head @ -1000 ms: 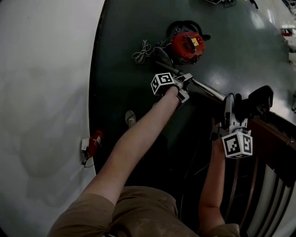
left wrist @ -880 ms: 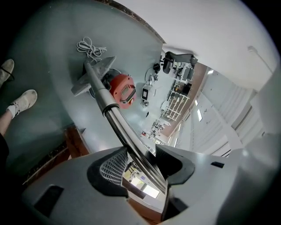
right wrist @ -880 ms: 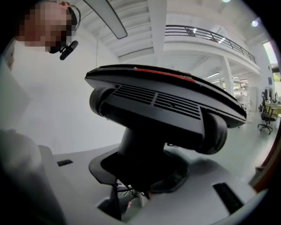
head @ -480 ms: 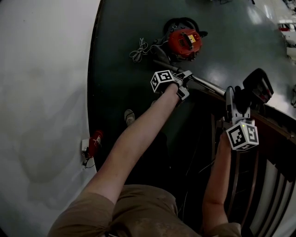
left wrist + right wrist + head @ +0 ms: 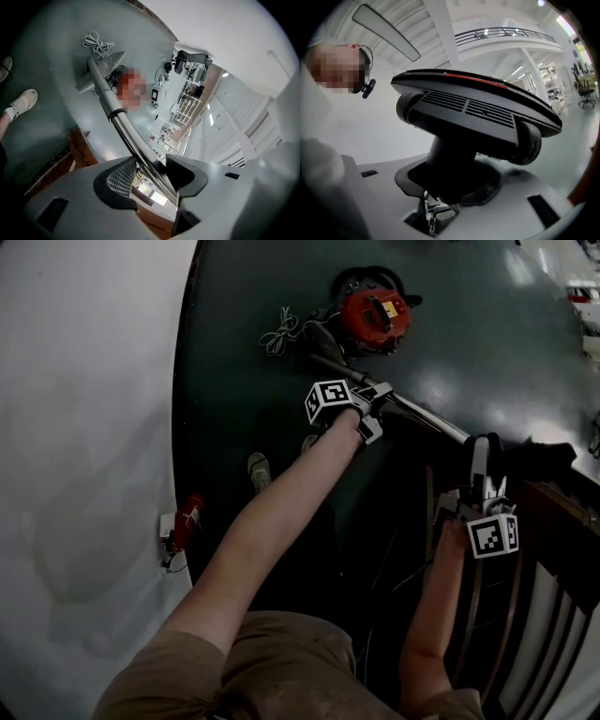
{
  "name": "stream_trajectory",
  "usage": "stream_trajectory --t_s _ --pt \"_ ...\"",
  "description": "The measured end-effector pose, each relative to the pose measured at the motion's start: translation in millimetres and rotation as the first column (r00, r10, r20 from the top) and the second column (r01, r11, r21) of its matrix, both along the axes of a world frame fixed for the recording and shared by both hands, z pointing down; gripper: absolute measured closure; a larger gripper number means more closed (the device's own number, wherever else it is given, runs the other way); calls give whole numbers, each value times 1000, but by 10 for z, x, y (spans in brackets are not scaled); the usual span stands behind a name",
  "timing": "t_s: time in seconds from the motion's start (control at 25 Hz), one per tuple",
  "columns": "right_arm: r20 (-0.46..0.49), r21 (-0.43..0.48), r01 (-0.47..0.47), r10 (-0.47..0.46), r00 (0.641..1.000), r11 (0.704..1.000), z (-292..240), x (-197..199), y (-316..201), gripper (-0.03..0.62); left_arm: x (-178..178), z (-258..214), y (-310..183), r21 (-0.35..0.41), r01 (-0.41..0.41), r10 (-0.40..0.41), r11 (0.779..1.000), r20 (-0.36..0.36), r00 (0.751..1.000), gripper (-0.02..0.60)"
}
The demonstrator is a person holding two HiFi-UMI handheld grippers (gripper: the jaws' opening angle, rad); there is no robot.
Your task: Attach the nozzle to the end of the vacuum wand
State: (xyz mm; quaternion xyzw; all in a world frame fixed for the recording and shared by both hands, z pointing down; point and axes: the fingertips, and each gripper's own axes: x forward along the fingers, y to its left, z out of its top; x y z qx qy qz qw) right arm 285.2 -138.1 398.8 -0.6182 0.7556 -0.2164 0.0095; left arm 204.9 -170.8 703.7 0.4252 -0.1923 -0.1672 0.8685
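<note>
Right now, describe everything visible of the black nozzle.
The wide black plastic floor nozzle has slotted vents, a thin red strip along its upper edge and rounded rollers at both ends. Its round neck is clamped between the fingers of the right gripper, its head tilted, close to the end of the shiny metal wand.

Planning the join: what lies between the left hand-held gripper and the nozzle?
Head view: only the wand itself runs from left hand-held gripper toward nozzle.

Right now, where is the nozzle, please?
At the head view's right, the nozzle is held in the right gripper, close to the free end of the wand.
</note>
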Motion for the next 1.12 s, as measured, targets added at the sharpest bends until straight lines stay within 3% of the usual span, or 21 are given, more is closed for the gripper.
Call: stream_trajectory --t_s 0.16,0.44,0.8,1.0,1.12 --pt "30 -25 -24 24 999 999 69 101 34 433 39 7 7 17 -14 14 1000 6 1000 371" --pt "-13 -7 58 -59 998 998 -23 -99 -61 433 -59 -60 -45 30 19 -20 999 17 1000 368" --pt "-204 -38 76 -82 975 996 -36 -211 -24 433 -106 -81 -76 43 22 -23 999 29 999 368" --pt "48 -87 80 -76 996 993 18 -219 9 433 -149 -84 -88 44 8 -9 999 34 999 368" --pt "1 -70 66 -66 998 995 -7 -341 34 433 -212 -74 -80 52 -9 7 999 36 999 368"
